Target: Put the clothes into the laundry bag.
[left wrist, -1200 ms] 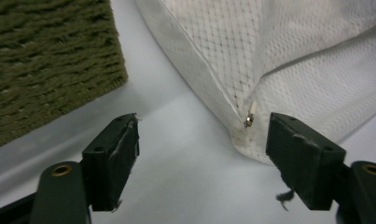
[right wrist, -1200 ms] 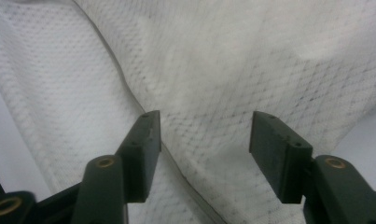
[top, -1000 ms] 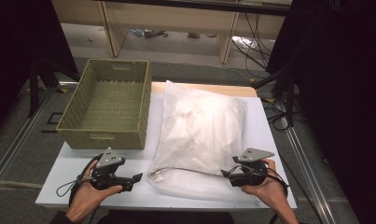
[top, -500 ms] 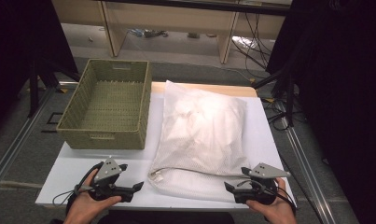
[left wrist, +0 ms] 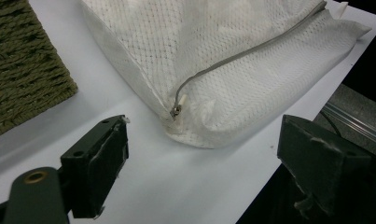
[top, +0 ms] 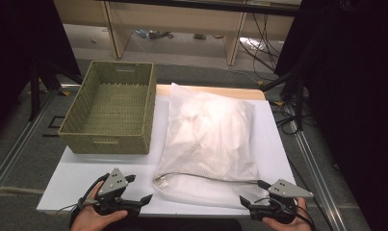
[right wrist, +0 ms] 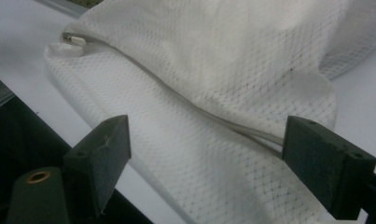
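A white mesh laundry bag (top: 208, 139) lies flat on the white table (top: 85, 168), its grey zipper running along the near edge. The zipper pull (left wrist: 177, 105) sits at the bag's near left corner. My left gripper (top: 139, 188) rests at the table's near edge, left of that corner. It is open, with bare table between its jaws (left wrist: 209, 163). My right gripper (top: 252, 192) is by the bag's near right corner. Its jaws have just been opening and stand wide; the bag's zipper edge (right wrist: 223, 126) lies between them, untouched by the pads.
A green woven basket (top: 109, 139), with nothing in it, stands on the table's left side, touching the bag's left edge. Bare tabletop lies between the basket and the near edge. Shelving and cables are on the floor beyond the table.
Both hands have drawn back toward the near edge of the table. The right gripper has come away from the bag's near right corner. The bag has not moved.
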A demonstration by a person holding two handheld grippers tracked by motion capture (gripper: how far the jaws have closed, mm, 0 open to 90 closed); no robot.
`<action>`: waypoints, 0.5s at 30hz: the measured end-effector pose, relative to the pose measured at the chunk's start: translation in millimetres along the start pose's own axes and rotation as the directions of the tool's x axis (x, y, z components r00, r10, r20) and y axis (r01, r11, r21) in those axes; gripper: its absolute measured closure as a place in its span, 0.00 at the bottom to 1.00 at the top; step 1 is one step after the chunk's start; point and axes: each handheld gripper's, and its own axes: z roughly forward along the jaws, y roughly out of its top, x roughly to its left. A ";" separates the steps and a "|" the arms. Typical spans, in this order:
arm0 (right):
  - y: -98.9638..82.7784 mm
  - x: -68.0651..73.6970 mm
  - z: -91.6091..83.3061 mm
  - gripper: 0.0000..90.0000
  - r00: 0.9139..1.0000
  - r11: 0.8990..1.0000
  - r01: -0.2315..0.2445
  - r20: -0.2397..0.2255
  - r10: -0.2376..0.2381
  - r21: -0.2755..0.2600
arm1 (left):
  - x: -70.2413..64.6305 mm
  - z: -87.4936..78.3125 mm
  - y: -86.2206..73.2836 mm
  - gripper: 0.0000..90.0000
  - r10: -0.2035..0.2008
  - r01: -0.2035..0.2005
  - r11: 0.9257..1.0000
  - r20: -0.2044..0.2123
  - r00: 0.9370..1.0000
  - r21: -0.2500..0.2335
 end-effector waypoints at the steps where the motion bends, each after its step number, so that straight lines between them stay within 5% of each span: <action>1: -0.3 -0.9 -0.4 0.19 1.000 1.000 0.018 0.008 -0.018 0.003 | 0.6 -0.5 0.5 0.18 0.009 -0.009 1.000 -0.001 1.000 0.011; 15: -1.0 -3.8 3.1 0.19 0.999 0.998 0.050 -0.002 -0.050 0.023 | 9.3 -3.8 3.7 0.18 -0.008 0.008 1.000 -0.031 0.999 0.006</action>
